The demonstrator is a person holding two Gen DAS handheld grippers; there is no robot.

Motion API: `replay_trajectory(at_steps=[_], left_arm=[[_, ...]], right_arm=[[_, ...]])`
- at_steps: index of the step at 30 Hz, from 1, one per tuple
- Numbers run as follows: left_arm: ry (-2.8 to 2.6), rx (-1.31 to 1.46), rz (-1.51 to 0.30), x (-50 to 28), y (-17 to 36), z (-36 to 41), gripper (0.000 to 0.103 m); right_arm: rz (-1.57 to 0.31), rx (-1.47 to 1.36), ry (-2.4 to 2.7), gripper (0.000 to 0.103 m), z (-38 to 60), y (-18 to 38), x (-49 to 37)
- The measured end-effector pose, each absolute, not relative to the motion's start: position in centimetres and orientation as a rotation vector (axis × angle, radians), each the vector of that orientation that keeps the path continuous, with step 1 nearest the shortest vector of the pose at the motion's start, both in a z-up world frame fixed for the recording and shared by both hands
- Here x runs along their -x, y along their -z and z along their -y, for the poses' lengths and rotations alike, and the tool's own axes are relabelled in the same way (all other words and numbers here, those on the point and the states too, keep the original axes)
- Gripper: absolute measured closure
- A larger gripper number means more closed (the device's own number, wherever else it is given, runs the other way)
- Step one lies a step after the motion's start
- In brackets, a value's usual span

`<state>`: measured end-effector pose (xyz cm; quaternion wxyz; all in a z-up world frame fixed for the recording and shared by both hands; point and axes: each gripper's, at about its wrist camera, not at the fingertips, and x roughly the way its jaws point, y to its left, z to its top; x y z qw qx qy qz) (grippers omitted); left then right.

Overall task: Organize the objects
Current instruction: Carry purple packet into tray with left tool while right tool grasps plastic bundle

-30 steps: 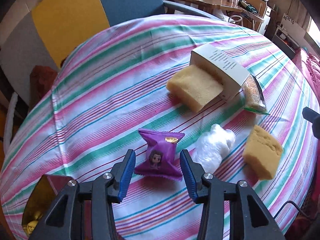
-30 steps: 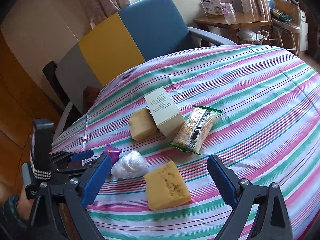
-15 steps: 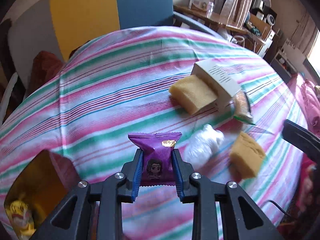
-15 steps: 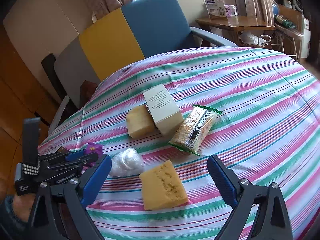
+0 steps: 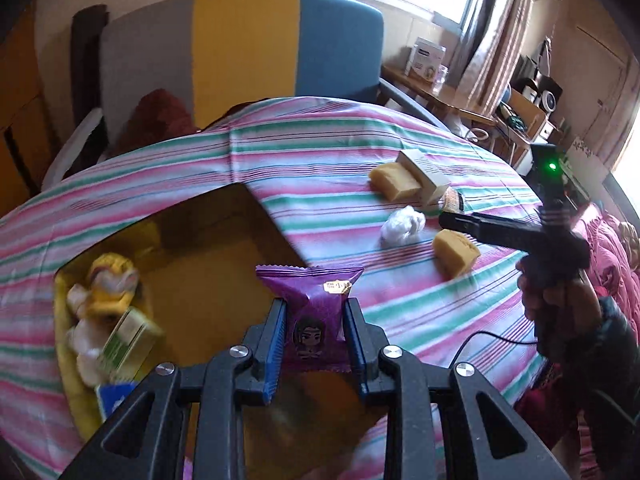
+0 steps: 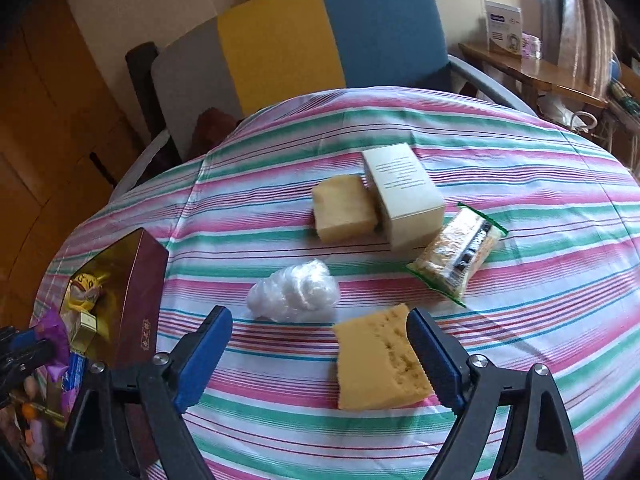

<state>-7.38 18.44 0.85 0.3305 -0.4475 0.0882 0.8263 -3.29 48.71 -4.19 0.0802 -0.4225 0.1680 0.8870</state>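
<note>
My left gripper (image 5: 315, 306) is shut on a purple snack packet (image 5: 308, 280) and holds it in the air above an open box (image 5: 200, 220) with a gold inside and maroon walls (image 6: 140, 292). The box holds yellow wrapped sweets (image 5: 108, 280) and a small green carton. My right gripper (image 6: 318, 316) hangs low over the striped tablecloth, its jaws wide and closing. A yellow sponge block (image 6: 380, 364) lies between them close to the right finger, and the left finger stands well off it. A crumpled clear plastic wad (image 6: 294, 296) sits just beyond the fingertips.
Further back lie a second sponge block (image 6: 344, 214), a white carton (image 6: 404, 192) leaning on it, and a cracker packet (image 6: 460, 256). A grey, yellow and blue chair (image 6: 304, 36) stands behind the round table. A hand (image 5: 560, 292) holds the right gripper.
The left gripper closed on the purple packet, lifted it off the cloth and carried it left over the open box. The right gripper moved in around the near sponge block and its jaws narrowed a little.
</note>
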Motion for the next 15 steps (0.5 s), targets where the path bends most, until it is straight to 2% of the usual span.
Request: replay_trajectory(at_steps=[10, 13, 15], left_arm=[[-2.29, 1.207, -0.047, 5.5, -1.3, -8.0, 0.075], [-2.337, 1.225, -0.004, 5.2, -1.4, -5.3, 0.075], [-2.376, 1.244, 0.041, 5.0, -1.3, -3.2, 0.075]], right_arm=[[-0.308, 1.526, -2.548, 0.013, -47.5, 8.3, 9.9], [-0.279, 1.598, -2.532, 0.038, -47.2, 9.2, 10.9], [-0.252, 1.587, -2.542, 0.043, -46.9, 9.1, 11.0]])
